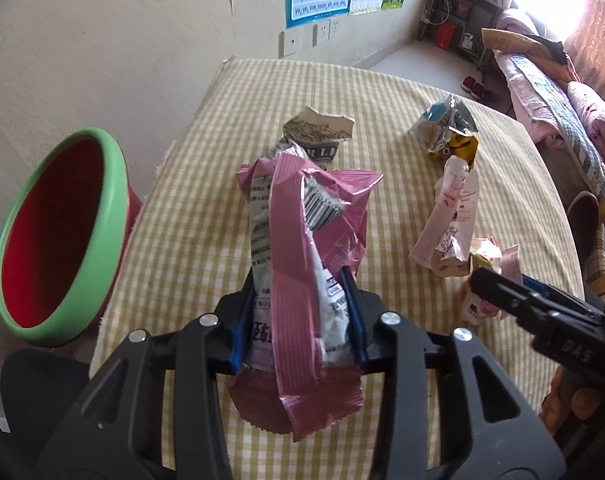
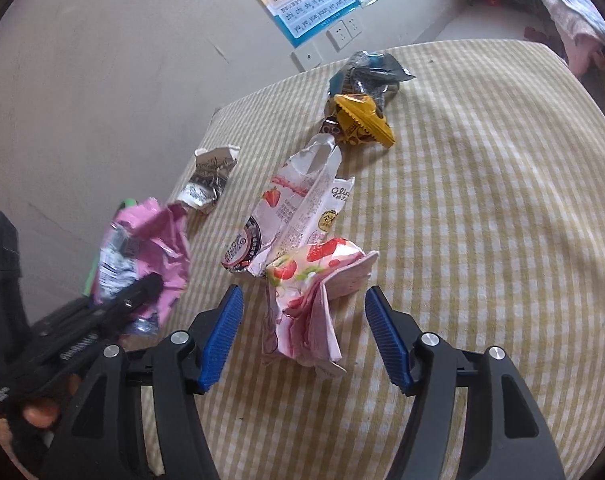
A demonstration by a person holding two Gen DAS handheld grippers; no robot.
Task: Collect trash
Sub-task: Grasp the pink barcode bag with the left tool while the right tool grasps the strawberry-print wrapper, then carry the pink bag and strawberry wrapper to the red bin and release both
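Left of the left gripper [image 1: 298, 316], past the table's edge, stands the red bin [image 1: 58, 236]. Its jaws pinch a pink wrapper [image 1: 298, 240]. The right gripper [image 2: 304, 336] stands wide around a strawberry wrapper [image 2: 314, 280], untouched. Bare checked tablecloth [image 2: 482, 200] lies to its right.
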